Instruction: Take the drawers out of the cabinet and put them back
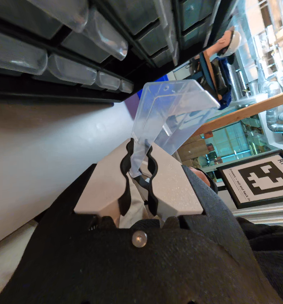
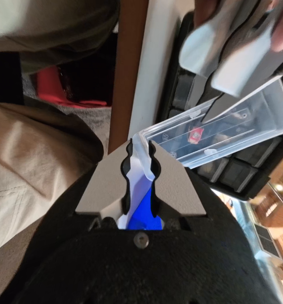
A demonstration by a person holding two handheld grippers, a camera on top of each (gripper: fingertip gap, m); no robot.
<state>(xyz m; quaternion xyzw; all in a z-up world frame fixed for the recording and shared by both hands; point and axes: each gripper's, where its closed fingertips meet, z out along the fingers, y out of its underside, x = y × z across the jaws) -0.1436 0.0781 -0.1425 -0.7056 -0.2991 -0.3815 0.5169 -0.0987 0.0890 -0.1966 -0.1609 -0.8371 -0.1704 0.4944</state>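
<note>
The black cabinet (image 1: 154,79) fills the top of the left wrist view, with several clear drawers (image 1: 71,72) in its slots. My left gripper (image 1: 140,144) is shut on the thin wall of a clear drawer (image 1: 170,111) held in the air just off the cabinet's corner. My right gripper (image 2: 140,143) is shut on the end rim of a clear drawer (image 2: 227,131) in front of the cabinet (image 2: 236,177). The left gripper (image 2: 209,92) shows blurred above it, shut on a clear wall. I cannot tell whether both hold the same drawer.
The cabinet stands on a white surface (image 1: 47,139). A framed marker sign (image 1: 260,177) and a wooden beam (image 1: 236,118) lie to the right. A person in a white helmet (image 1: 219,54) is far behind. A beige trouser leg (image 2: 30,164) and a wooden post (image 2: 126,65) are close.
</note>
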